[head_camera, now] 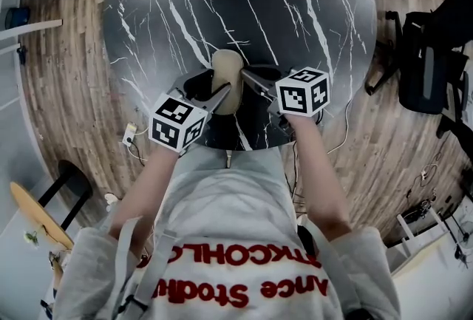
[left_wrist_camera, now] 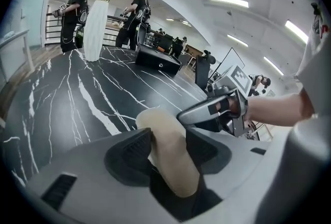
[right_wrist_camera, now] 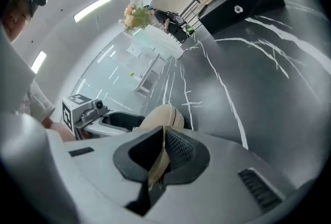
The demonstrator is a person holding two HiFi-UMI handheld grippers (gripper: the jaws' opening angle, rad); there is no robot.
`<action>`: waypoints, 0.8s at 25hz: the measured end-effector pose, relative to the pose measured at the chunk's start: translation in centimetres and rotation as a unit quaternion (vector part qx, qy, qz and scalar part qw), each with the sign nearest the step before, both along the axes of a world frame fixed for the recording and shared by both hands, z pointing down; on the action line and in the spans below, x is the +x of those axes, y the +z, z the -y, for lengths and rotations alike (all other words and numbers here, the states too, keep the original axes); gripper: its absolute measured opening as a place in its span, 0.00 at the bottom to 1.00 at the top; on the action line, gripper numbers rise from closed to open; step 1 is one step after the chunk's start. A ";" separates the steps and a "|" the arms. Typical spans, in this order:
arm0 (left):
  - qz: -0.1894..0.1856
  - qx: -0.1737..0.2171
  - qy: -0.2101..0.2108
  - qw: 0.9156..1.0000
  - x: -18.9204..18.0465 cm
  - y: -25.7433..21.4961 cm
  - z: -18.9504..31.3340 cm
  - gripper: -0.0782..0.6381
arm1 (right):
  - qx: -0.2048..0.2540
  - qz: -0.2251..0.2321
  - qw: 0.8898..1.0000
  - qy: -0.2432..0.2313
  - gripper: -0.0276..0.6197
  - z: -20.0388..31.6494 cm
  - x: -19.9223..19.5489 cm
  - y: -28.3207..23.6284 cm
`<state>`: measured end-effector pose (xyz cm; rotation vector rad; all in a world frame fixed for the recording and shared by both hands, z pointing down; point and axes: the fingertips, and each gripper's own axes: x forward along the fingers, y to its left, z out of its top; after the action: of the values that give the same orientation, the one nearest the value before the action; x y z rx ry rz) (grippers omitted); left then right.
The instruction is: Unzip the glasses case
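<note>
black marble table [head_camera: 295, 15]: one glasses case [head_camera: 226, 69], clamped by left gripper [left_wrist_camera: 166, 146]; right gripper [right_wrist_camera: 162, 149] pinching one thin tab [right_wrist_camera: 157, 165].

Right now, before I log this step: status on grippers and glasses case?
Left gripper clamped on glasses case. Right gripper pinching its thin beige tab. Vase and black box far across table, not in the way.

The person wears a pale grey sweatshirt [head_camera: 222, 208] with red lettering [head_camera: 236, 278] across the lower middle of the head view, its sleeves [head_camera: 77, 267] bunched in both bottom corners. The left gripper [head_camera: 216, 94] and right gripper [head_camera: 251, 79] are smooth grey moulded shells with black ribbed pads [left_wrist_camera: 129, 153]. Each carries a white cube [head_camera: 177, 125] printed with black square markers.
</note>
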<state>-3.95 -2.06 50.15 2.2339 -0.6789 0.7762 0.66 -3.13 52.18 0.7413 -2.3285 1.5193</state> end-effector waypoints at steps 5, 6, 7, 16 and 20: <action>-0.003 -0.018 -0.017 1.000 -1.1 0.1 -0.5 0.41 | 0.042 -0.047 0.996 -0.063 0.08 1.6 -1.4 -0.7; 0.000 -0.019 -0.011 1.000 -1.2 0.1 -0.6 0.39 | 0.040 -0.040 0.996 -0.064 0.08 1.7 -1.3 -0.9; 0.007 -0.017 -0.002 1.000 -1.2 0.1 -0.6 0.38 | 0.036 -0.031 0.997 -0.057 0.08 1.8 -1.0 -1.1; 0.037 0.036 0.014 0.999 0.5 -0.7 2.9 0.47 | -0.058 0.062 0.995 -0.056 0.09 0.2 0.5 0.4; 0.050 0.033 0.012 0.998 1.3 -0.6 3.0 0.47 | -0.069 0.074 0.992 -0.075 0.12 0.6 0.3 0.5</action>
<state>-2.64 -5.03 49.55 2.2783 -0.7374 0.8948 0.92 -3.72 52.69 0.4236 -2.2947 1.6976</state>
